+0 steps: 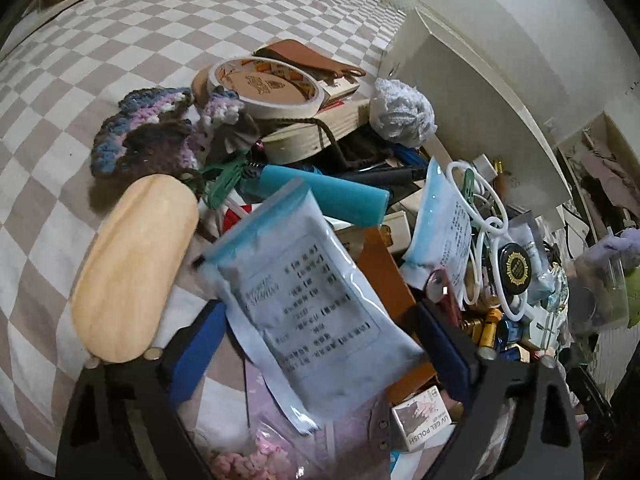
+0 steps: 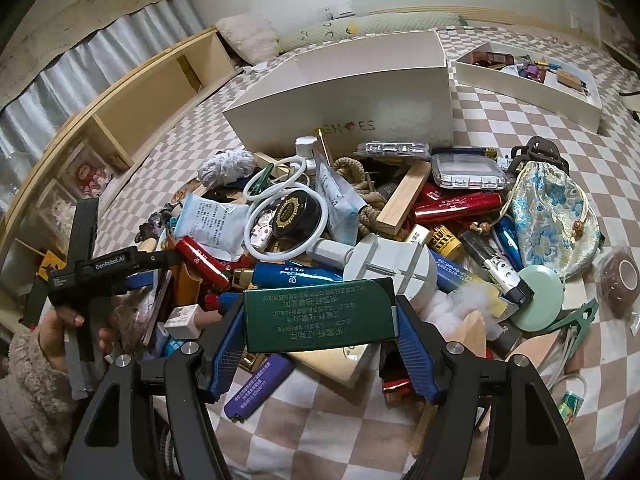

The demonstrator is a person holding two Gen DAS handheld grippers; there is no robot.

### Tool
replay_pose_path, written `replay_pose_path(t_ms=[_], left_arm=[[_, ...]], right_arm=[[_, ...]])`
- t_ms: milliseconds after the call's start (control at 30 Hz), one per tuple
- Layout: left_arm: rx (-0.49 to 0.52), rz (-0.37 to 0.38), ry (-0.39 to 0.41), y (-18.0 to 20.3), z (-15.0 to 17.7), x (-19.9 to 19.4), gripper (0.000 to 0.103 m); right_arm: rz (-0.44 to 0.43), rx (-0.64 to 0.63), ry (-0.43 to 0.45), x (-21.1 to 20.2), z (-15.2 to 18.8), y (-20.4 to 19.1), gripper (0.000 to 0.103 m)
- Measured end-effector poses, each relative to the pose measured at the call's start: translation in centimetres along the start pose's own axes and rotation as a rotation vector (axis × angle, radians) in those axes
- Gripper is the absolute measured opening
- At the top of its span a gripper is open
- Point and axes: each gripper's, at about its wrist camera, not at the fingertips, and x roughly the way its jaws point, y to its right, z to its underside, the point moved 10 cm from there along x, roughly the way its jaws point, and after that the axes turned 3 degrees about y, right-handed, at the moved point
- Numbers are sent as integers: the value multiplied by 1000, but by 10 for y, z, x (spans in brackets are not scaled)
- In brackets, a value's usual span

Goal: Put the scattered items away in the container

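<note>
Clamping a green box (image 2: 320,314), the right gripper (image 2: 320,344) hovers level; left gripper (image 1: 320,344) gapes over a pouch (image 1: 308,300).

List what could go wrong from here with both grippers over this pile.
1. The right gripper clamps the dark green rectangular box only by its ends; it might twist or slip on the way to the white shoebox.
2. The pale blue printed plastic pouch between the left gripper fingers is floppy and looks loosely held, so it may slide out.
3. The white cable loops are tangled among neighbours and could drag items along.
</note>
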Motion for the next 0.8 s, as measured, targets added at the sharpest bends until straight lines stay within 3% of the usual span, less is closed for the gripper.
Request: replay_pose_path(t_ms=[400, 467, 700, 800], left_arm=[[25, 30, 26, 5, 4, -13, 68], [29, 30, 34, 5, 4, -15, 59], [53, 45, 51, 7, 4, -23, 50], [122, 55, 37, 17, 12, -26, 50]], right_arm=[[6, 9, 23, -8, -3, -4, 70], [8, 12, 26, -9, -3, -5, 70], [9, 13, 31, -12, -3, -7, 70], [7, 13, 34, -14, -2, -9, 70]])
